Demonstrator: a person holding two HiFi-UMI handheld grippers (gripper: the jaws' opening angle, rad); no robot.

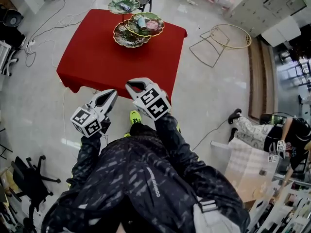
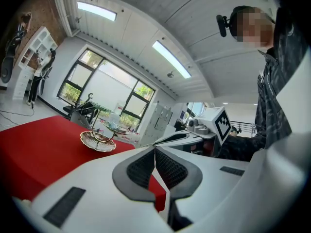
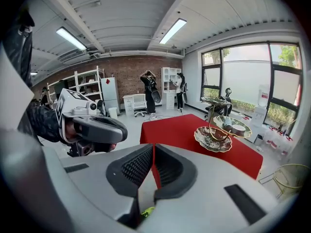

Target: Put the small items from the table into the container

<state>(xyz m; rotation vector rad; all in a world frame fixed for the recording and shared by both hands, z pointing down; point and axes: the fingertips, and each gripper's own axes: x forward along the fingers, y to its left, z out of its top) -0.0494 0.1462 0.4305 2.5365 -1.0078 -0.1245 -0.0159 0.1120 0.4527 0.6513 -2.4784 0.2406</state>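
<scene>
- progress, as i judge it: the red counter (image 1: 97, 62) shows no loose small item on its cloth. anything very small there would be too small to tell from this far back.
- the only small things i can make out already lie in the tiered dish stand (image 1: 130, 37) near the counter's far edge: a pale blue piece (image 1: 141, 22) and a pink round piece (image 1: 152, 25) in one dish, and a dark thing (image 1: 125, 7) in the top dish.
- so the filling looks done, or nearly so. nothing is being carried at this moment.
- the left gripper (image 2: 155, 161) has its fingers (image 2: 140, 169) pressed together with nothing between them.
- the right gripper (image 3: 152, 164) is the same: fingers (image 3: 136, 168) closed up on each other, empty.
- both grippers are held in front of the person's body over bare floor, well apart from the counter. its near edge lies between them and the stand.
- room to move: open floor runs along the near edge. a wire hoop frame (image 1: 223, 40) lies on the floor to the right of the counter, and cables (image 1: 43, 28) trail on the floor to its left.
- a black chair (image 1: 29, 181) and another person (image 1: 265, 130) on the floor are well apart from the path.
- reaching the stand means crossing most of the cloth.
</scene>
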